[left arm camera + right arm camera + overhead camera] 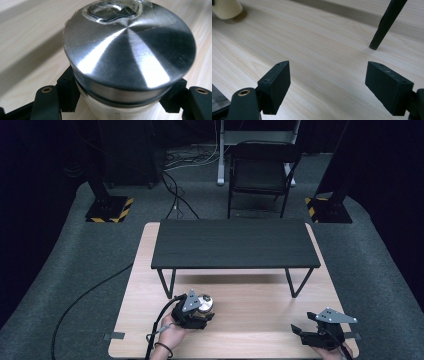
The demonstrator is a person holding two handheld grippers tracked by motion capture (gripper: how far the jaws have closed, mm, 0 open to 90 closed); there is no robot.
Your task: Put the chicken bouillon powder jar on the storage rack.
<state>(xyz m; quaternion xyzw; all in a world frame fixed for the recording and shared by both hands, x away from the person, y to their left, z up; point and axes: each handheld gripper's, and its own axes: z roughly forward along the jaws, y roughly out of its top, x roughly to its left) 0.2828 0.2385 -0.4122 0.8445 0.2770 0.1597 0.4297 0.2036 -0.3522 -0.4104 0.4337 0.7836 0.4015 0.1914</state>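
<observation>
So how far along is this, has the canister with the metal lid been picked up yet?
Done: the left gripper has closed its jaws around the white canister, just under its steel lid. In hand: that grip; whether it has left the table I cannot tell. Left: moving it anywhere. The right gripper waits open over bare wood.

A light wooden table [250, 320] is set on a grey carpeted floor [60, 285]. On its far half a low black bench-like shelf on thin metal legs [235, 249] is placed. Before the shelf's left leg, near the table's front, a white cylindrical jar with a brushed metal lid [205, 304] is found between the jaws of the left gripper [196, 311]. Well apart, at the front right corner, the right gripper [300, 330] is held. Behind the table, a black folding chair [261, 172] is positioned.
</observation>
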